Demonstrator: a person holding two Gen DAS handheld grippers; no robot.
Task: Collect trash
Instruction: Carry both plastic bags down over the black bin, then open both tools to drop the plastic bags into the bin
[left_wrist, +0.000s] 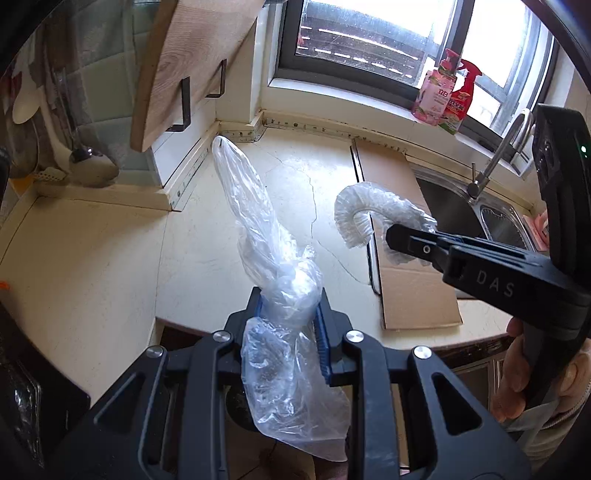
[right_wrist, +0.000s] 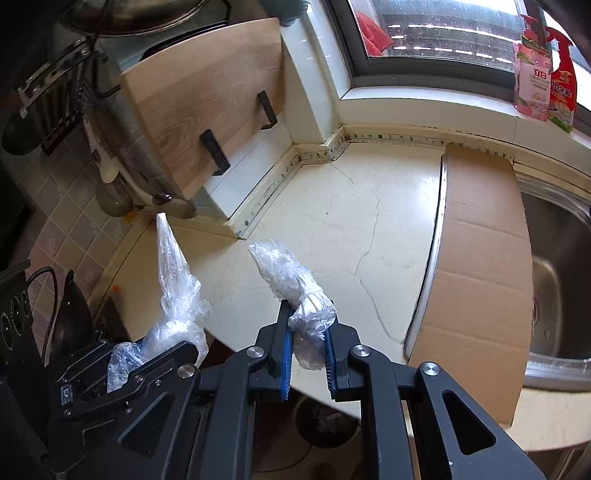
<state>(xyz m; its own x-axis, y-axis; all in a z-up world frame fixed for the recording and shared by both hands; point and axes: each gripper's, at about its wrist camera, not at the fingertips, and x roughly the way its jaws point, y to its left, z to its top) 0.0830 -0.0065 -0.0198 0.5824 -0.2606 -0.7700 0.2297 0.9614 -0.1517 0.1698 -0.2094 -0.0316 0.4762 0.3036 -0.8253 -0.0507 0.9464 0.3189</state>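
Observation:
My left gripper (left_wrist: 290, 299) is shut on a long twisted clear plastic bag (left_wrist: 255, 221) that sticks up and forward over the cream countertop (left_wrist: 110, 258); its tail hangs below the jaws. My right gripper (right_wrist: 308, 325) is shut on a crumpled white plastic wrap (right_wrist: 284, 271) that curls forward over the counter's front edge. In the left wrist view the right gripper (left_wrist: 399, 234) comes in from the right with the curled wrap (left_wrist: 364, 205). In the right wrist view the left gripper (right_wrist: 155, 360) is at lower left with its bag (right_wrist: 173, 280).
A flattened cardboard sheet (right_wrist: 480, 258) lies beside the steel sink (right_wrist: 557, 288) with its tap (left_wrist: 498, 155). A wooden cutting board (right_wrist: 207, 107) leans at the back left. Two detergent bottles (right_wrist: 543, 81) stand on the windowsill. A round bin (right_wrist: 325, 421) shows on the floor below the counter edge.

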